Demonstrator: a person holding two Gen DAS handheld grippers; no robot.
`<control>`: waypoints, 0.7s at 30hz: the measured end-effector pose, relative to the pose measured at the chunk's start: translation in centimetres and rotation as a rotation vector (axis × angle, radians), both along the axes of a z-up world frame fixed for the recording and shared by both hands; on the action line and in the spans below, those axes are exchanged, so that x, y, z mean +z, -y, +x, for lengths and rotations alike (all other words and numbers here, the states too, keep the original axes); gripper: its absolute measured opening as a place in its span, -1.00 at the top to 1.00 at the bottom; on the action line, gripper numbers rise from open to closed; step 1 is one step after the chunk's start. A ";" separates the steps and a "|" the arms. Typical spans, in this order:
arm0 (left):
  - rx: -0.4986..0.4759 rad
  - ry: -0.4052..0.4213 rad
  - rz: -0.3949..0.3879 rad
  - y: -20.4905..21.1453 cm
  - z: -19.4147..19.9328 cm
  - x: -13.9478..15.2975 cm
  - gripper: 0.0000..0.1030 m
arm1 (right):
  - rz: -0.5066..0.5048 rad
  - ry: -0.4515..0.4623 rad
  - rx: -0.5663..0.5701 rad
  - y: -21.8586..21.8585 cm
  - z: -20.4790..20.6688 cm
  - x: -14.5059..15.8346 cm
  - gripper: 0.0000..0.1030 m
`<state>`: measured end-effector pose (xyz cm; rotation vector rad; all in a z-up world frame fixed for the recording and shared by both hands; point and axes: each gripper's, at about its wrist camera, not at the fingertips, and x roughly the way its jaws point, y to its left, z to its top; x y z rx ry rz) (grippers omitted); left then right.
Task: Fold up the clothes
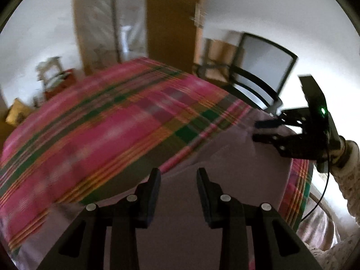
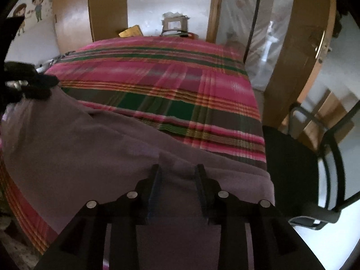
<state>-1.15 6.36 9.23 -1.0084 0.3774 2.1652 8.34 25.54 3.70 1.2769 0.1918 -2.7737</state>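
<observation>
While the mauve garment lies spread flat across the lower half of my right view, on the plaid cover, both my tools stand apart from it, so I judge a fold is just laid. At far left of that view my left gripper hovers at the cloth's far corner, jaws parted, holding nothing. My right gripper is half open over the near edge, cloth below but unpinched. Only this view shows the chair seat; the left view alone shows my sleeve.
</observation>
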 end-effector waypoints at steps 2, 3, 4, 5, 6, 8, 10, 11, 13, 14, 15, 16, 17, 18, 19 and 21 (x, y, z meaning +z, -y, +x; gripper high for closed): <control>0.057 -0.021 0.003 2.8 0.1 0.9 0.34 | 0.006 -0.019 0.013 1.0 0.3 0.6 0.33; 0.083 -0.030 -0.001 3.9 0.1 1.2 0.34 | 0.008 -0.029 0.021 1.5 0.4 0.9 0.32; 0.109 -0.036 -0.010 4.9 0.1 1.4 0.34 | 0.009 -0.037 0.027 1.9 0.5 1.1 0.30; 0.139 -0.039 -0.022 6.3 -0.1 1.6 0.34 | 0.007 -0.043 0.035 2.5 0.4 1.3 0.29; 0.170 -0.041 -0.034 7.6 -0.3 1.7 0.34 | 0.004 -0.046 0.047 3.2 0.3 1.5 0.29; 0.206 -0.021 -0.048 9.6 -0.6 1.7 0.34 | 0.001 -0.042 0.069 4.4 -0.3 1.7 0.28; 0.239 -0.001 -0.062 11.5 -0.8 1.6 0.34 | -0.002 -0.035 0.087 5.6 -0.9 1.7 0.28; 0.252 -0.001 -0.071 12.3 -0.7 1.5 0.34 | -0.005 -0.032 0.095 6.1 -1.2 1.6 0.28; 0.279 -0.003 -0.090 13.8 -0.6 1.3 0.34 | -0.010 -0.026 0.116 7.4 -2.0 1.5 0.28; 0.292 -0.001 -0.093 14.9 -0.4 1.3 0.34 | -0.012 -0.024 0.128 8.1 -2.3 1.5 0.28; 0.306 0.001 -0.097 15.9 -0.3 1.2 0.33 | -0.014 -0.022 0.139 8.7 -2.6 1.5 0.28; 0.319 0.002 -0.100 17.0 -0.1 1.2 0.34 | -0.016 -0.020 0.151 9.4 -2.9 1.6 0.28; 0.335 -0.001 -0.111 18.0 0.2 1.3 0.34 | -0.018 -0.020 0.163 9.9 -3.2 1.7 0.28; 0.351 -0.002 -0.122 19.0 0.5 1.3 0.34 | -0.021 -0.019 0.177 10.6 -3.5 1.8 0.28; 0.369 -0.001 -0.132 20.1 0.8 1.4 0.33 | -0.026 -0.019 0.191 11.5 -4.0 1.9 0.28; 0.427 0.002 -0.156 23.0 1.4 1.6 0.34 | -0.035 -0.020 0.216 12.9 -4.9 2.2 0.28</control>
